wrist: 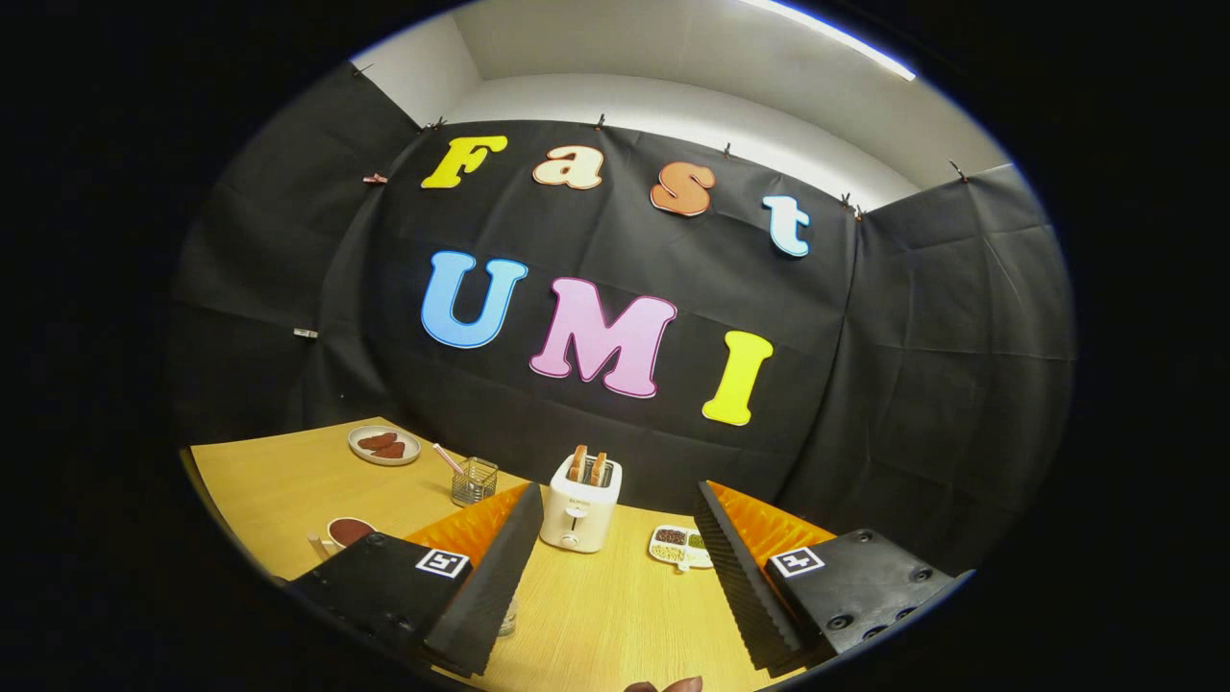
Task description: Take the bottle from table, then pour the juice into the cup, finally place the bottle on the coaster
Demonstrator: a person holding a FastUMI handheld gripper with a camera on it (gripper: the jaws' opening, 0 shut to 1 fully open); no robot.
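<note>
- Your gripper [615,577] is wide open, nothing held, just bare table [288,481] between the fingers.
- Toaster [579,503] sits at 12 o'clock, just past the tips, with a snack tray [677,547] to its right.
- Cup [348,531] is at 10 o'clock beside the left finger; a glassy thing [507,618], maybe the bottle, peeks out under that finger.
- Mesh holder [474,481] and plate [384,444] are further at 11.

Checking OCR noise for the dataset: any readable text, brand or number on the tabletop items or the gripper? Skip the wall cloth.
Toaster, front mark: too small to read.
Square markers on the gripper: black-and-white patterns, no words.
Nothing else carries legible text.
The gripper is open, nothing between its fingers, toaster beyond them.
</note>
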